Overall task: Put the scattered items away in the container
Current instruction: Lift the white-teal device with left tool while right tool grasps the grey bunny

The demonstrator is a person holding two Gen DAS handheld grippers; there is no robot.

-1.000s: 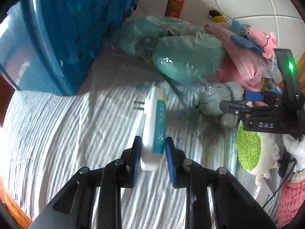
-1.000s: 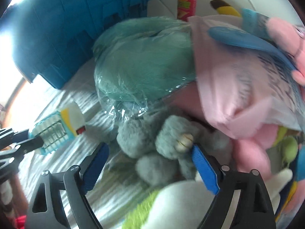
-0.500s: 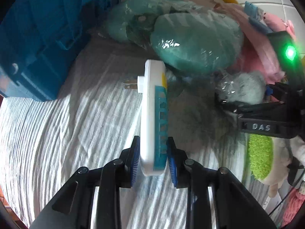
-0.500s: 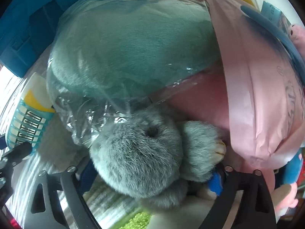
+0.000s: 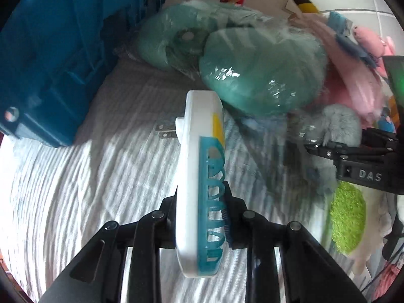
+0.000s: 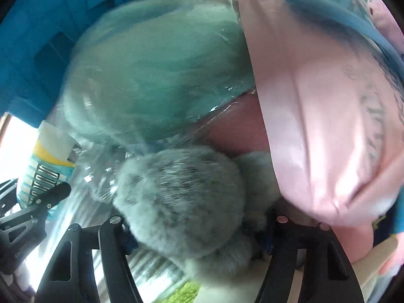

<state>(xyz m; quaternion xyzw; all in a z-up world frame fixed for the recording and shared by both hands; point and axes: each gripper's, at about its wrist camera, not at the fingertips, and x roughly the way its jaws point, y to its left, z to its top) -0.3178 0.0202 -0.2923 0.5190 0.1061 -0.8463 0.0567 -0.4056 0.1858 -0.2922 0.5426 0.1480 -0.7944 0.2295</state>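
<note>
Crate [image 5: 50,58] stands left of the bagged teal plush [image 5: 262,75], where things must go; just left of that plush, left tongs [image 5: 200,217] pinch the plug-in [image 5: 202,176] edgewise, prongs clear, likely ready to carry; below the plush, right tongs [image 6: 199,237] are closing around the grey toy [image 6: 181,197], fur between them.
</note>
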